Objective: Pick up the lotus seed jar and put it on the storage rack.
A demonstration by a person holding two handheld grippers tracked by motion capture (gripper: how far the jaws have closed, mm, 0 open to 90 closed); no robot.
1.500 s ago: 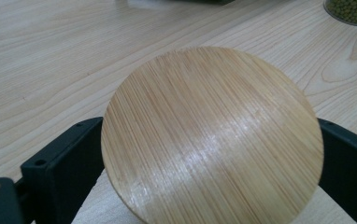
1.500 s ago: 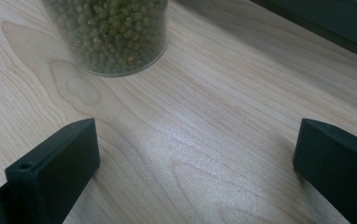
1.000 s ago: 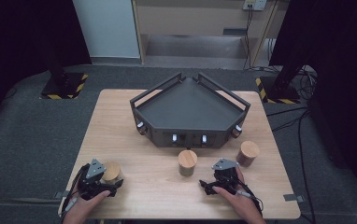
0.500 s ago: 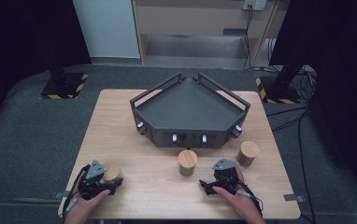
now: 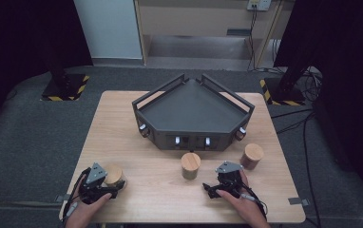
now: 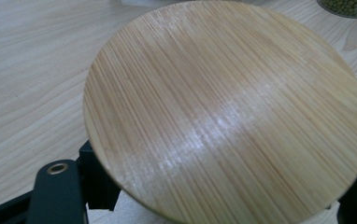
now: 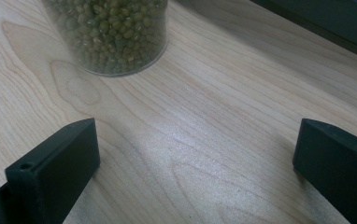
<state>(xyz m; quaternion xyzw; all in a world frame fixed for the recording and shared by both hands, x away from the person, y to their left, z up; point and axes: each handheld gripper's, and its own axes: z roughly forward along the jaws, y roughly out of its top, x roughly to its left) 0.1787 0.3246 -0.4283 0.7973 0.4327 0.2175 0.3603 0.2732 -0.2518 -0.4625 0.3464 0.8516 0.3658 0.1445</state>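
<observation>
The left gripper [image 5: 104, 183] has just been closing its jaws, and they are now pinching the wooden-lidded jar [image 5: 114, 175] at the worktop's [image 5: 156, 190] near left corner (the lid is looming large in the left gripper view), so lifting looks ready to begin. The right gripper [image 5: 217, 186] is idling, jaws spread, near the bean jar [image 7: 109, 35].

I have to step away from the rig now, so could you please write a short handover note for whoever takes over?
Left gripper: jaws have just closed on the left jar, at the table's near left; it stands on the table.
Right gripper: open, empty, low over the table.
Middle jar and right jar stand before the dark tray, which holds nothing.
Done: left jar gripped. Left: probably moving the jars, likely to the tray.
</observation>
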